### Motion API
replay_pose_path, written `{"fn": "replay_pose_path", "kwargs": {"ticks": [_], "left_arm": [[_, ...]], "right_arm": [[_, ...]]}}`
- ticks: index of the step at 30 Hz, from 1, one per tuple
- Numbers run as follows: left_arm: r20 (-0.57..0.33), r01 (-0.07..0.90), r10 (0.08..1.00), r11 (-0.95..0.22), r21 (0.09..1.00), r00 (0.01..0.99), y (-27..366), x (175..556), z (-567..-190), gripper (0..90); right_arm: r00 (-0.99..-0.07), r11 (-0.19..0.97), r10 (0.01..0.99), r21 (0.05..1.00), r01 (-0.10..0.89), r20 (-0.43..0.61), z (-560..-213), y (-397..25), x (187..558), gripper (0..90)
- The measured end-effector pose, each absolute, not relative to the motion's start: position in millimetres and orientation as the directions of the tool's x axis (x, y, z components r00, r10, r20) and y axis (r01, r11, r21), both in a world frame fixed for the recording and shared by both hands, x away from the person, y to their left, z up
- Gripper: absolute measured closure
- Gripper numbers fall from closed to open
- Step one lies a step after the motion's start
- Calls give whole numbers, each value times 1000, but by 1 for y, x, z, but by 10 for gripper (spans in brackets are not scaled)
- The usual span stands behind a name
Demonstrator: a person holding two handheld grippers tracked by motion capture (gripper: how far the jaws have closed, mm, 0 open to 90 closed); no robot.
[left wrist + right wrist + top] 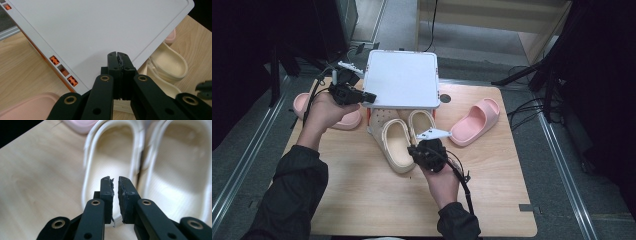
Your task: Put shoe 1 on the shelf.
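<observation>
1. Left tool point(367, 96) is pressed together on the white lid point(401, 79), at the lid's 8 o'clock corner.
2. Right tool point(115, 181), narrowly parted, pinches the cream clog point(396, 145) at mid-bench point(492, 200).

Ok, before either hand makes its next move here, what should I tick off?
1. Left gripper jaws closed at the white panel's edge: ok.
2. Left gripper actually pinching the panel: cannot tell.
3. Right gripper lined up with the cream clog's heel rim: ok.
4. Right gripper gripping that rim: cannot tell; a narrow gap shows between the jaws.
5. Pink slide lying apart from the clogs on the table: ok.
</observation>
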State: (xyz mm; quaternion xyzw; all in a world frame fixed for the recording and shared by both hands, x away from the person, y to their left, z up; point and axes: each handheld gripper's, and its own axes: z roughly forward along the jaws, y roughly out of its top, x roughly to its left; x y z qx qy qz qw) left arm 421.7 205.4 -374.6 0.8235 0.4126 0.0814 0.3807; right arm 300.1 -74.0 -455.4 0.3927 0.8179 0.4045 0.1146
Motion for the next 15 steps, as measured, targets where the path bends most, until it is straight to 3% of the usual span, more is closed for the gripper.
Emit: {"fn": "replay_pose_path", "kwargs": {"ticks": [6, 15], "left_arm": [[-178, 619, 743, -371, 692, 645, 205, 422, -374, 893], [-181, 619, 742, -369, 693, 645, 205, 421, -375, 894]], "right_arm": [[-693, 397, 712, 752, 526, 109, -473, -68, 277, 871], [-724, 465, 682, 704, 536, 100, -502, -66, 269, 887]]}}
